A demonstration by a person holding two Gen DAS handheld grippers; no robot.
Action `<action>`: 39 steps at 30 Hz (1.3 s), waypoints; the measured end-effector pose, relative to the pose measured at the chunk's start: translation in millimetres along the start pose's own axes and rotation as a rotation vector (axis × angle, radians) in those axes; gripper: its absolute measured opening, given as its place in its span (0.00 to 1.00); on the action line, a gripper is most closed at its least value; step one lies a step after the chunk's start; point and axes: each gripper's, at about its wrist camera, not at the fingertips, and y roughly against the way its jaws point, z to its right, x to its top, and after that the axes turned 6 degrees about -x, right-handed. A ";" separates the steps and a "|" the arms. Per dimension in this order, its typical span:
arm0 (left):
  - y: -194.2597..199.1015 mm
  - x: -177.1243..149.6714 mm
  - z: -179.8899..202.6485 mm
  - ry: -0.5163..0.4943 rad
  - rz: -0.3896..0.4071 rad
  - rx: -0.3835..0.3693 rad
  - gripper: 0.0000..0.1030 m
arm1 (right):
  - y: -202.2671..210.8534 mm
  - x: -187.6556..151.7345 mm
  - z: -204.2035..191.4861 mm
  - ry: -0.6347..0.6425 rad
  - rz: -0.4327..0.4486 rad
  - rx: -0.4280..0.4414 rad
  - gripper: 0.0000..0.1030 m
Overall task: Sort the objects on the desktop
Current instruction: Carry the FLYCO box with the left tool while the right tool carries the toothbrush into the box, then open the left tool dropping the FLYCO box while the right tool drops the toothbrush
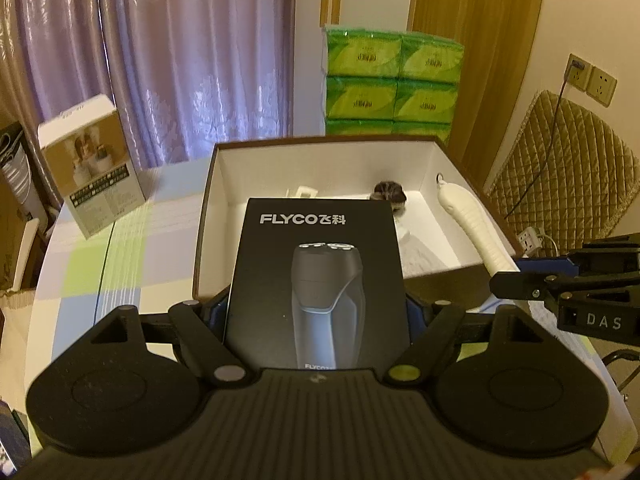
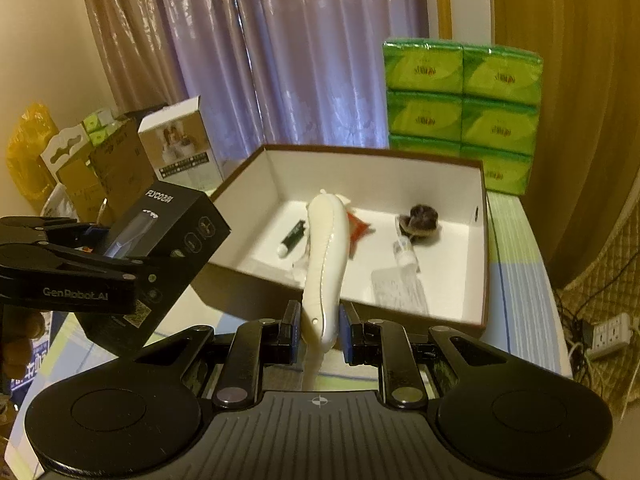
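both hands are loaded right now. the left tool [image 1: 316, 312] is clamped on the sides of a black flyco shaver box [image 1: 316, 280], holding it just short of the near wall of the open brown storage box [image 1: 202, 232] on the table [image 1: 80, 264]. the right tool [image 2: 319, 328] pinches a long white curved handle-like thing [image 2: 324, 248], whose far end reaches over the rim into the same box.

the sorting looks partly done: already lying inside are a small dark tube [image 2: 292, 236], a red packet [image 2: 358, 226], a dark round fuzzy object [image 2: 422, 216] and a clear sachet [image 2: 396, 284]. neither held item has been let go yet. a white product box [image 1: 94, 168] stands on the table to the left, well apart from the storage box, and may be left to sort; the green tissue packs [image 1: 392, 80] behind look like background.
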 end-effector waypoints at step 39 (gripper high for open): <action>-150.1 83.7 -44.0 0.078 -0.096 0.058 0.74 | -150.7 85.5 54.6 -0.193 -0.120 0.001 0.17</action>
